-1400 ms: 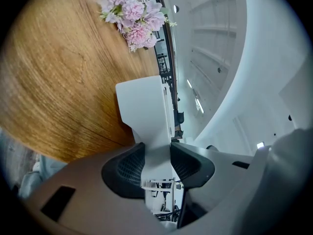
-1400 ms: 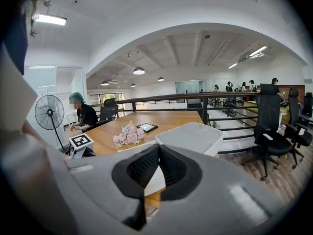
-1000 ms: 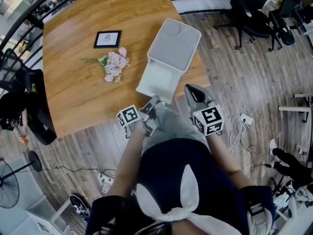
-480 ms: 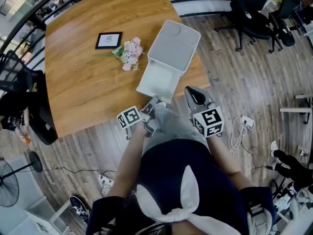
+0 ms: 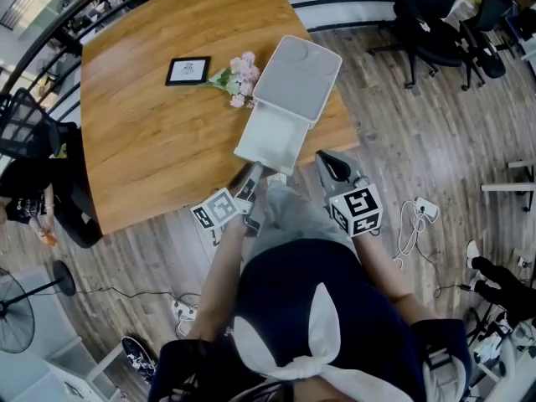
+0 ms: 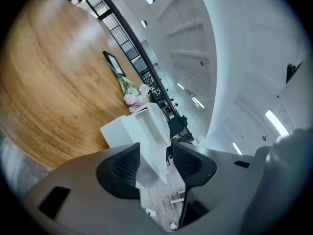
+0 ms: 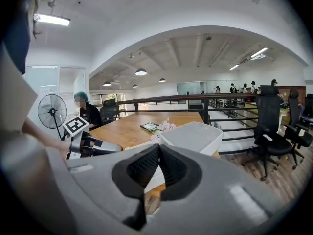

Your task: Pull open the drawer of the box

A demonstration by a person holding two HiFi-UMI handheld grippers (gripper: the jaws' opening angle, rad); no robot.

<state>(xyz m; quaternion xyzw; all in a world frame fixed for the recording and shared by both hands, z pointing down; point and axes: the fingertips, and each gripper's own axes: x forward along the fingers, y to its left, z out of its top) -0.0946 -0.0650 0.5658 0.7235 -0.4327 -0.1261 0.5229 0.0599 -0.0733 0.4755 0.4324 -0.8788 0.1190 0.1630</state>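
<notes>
Head view first: at the far left of the wooden worktop (image 5: 142, 141) lies a small dark picture frame (image 5: 188, 70). Just right of it is a bunch of pink flowers (image 5: 241, 74), whose blooms reach the far left side of the white box (image 5: 297, 75). The box sits toward the right end of the worktop. Its drawer (image 5: 270, 136) stands pulled out of its near side, slanting toward the person and ending at the worktop's near edge.

The left gripper (image 5: 249, 181) is at the near left corner of that drawer, its marker cube (image 5: 219, 209) nearer the person. In the left gripper view its jaws stand apart and have just been opening. The drawer's white near end lies between them, and the pads do not press on it.

To the right, the right gripper (image 5: 328, 159) hovers off the worktop's near edge, just beside the drawer's near right corner. In the right gripper view its jaws are closed together with nothing between them, pointing toward the box. Further right, black office chairs (image 5: 435, 15) stand on the wood-plank floor (image 5: 419, 124).
</notes>
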